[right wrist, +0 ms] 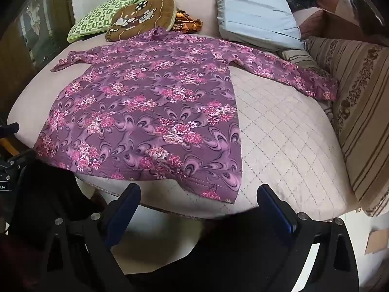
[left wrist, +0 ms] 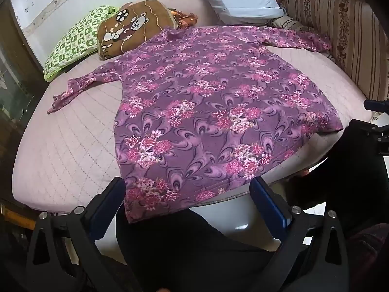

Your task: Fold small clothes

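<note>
Left wrist view: the left gripper [left wrist: 187,194] has its jaws spread wide, holding nothing. The top [left wrist: 206,102], a purple floral knit with 2 long sleeves, lies flat on the bed [left wrist: 68,146] just ahead of the jaws, its hem corner drooping over the bed edge between them. The left sleeve [left wrist: 80,90] trails off ahead and to the left of the jaws, and the collar sits at the far end by 2 cushions [left wrist: 102,34]. The right gripper [left wrist: 374,126] shows partly at the right edge.

Right wrist view: the right gripper [right wrist: 198,206] also has its jaws spread and empty. The hem's right corner [right wrist: 231,189] lies just ahead, between the jaws; the right sleeve [right wrist: 291,75] stretches far ahead to the right.

The cloth looks light, soft and limp, so it will likely sag and slide when lifted. A pinch on the doubled hem corners or the sleeve cuffs probably gives the surest hold.
</note>
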### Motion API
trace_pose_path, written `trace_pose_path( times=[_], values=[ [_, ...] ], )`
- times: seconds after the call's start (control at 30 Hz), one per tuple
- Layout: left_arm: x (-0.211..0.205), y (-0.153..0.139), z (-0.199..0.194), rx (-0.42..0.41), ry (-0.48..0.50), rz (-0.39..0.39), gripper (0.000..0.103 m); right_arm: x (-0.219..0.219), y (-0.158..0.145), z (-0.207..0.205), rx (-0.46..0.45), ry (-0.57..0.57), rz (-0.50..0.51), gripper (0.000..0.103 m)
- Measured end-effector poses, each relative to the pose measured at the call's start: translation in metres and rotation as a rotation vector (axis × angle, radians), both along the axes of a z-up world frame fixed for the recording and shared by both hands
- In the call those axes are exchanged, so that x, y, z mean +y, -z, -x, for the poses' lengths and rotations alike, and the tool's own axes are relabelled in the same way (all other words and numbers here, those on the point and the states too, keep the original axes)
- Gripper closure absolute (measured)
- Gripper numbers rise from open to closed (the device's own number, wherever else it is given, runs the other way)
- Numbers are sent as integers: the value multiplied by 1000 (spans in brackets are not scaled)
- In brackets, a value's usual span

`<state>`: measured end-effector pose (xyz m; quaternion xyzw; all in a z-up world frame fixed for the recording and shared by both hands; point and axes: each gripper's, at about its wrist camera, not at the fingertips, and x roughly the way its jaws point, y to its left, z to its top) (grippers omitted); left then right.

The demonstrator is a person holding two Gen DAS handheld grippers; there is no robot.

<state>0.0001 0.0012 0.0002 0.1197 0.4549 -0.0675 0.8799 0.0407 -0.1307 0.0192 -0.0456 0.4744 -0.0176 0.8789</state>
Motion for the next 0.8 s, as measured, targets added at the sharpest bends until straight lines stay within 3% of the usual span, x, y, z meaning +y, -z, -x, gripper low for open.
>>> trace_pose_path(
  times=[0.3,0.8],
  values=[
    [12,9,-2,53,-11,-4,0,-10,3,1,18,22,0,6],
    [22,7,-8,65,-55,37,0,2,8,-5,20,11,50,6]
  ],
)
